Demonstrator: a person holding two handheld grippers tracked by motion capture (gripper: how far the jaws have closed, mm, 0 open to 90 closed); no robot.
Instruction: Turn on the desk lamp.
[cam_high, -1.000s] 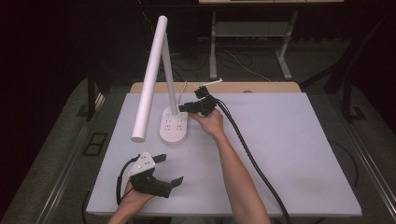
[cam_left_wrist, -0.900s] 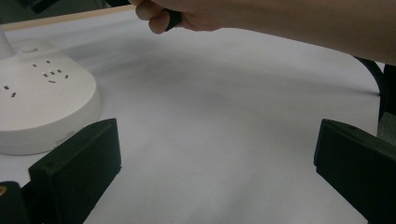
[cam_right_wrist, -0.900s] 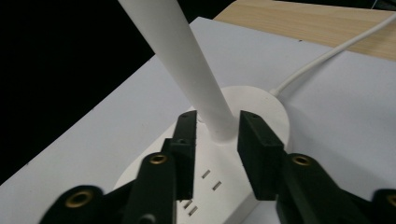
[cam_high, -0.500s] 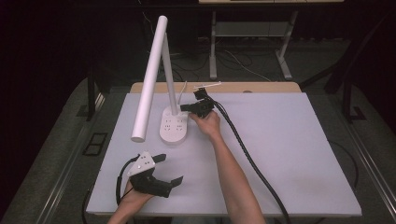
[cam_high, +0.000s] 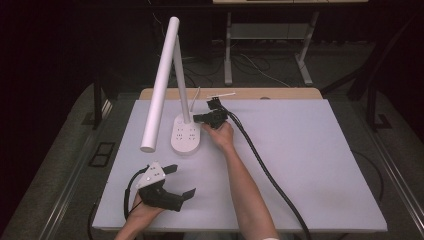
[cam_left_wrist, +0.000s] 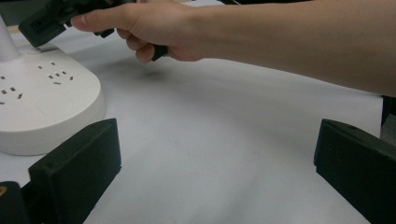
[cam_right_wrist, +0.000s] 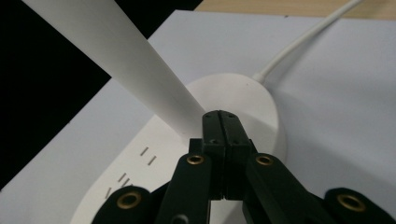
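A white desk lamp stands at the table's back left. Its round base (cam_high: 186, 136) carries socket slots, and its long tube head (cam_high: 160, 85) slants down to the left. My right gripper (cam_high: 196, 119) is shut with nothing between the jaws. Its tips hover just over the base (cam_right_wrist: 243, 93), beside the lamp's post (cam_right_wrist: 140, 74). My left gripper (cam_high: 181, 181) rests near the front left of the table, jaws wide open and empty (cam_left_wrist: 215, 158). From it the base (cam_left_wrist: 42, 107) lies ahead on the left, with the right hand (cam_left_wrist: 154, 28) above.
The white table sheet (cam_high: 310, 160) stretches wide to the right. A thick black cable (cam_high: 265, 172) trails from the right gripper toward the front edge. The lamp's white cord (cam_right_wrist: 303, 39) runs off to the wooden strip (cam_high: 280, 93) at the back.
The right hand has edged slightly left toward the lamp base. The left gripper has not moved.
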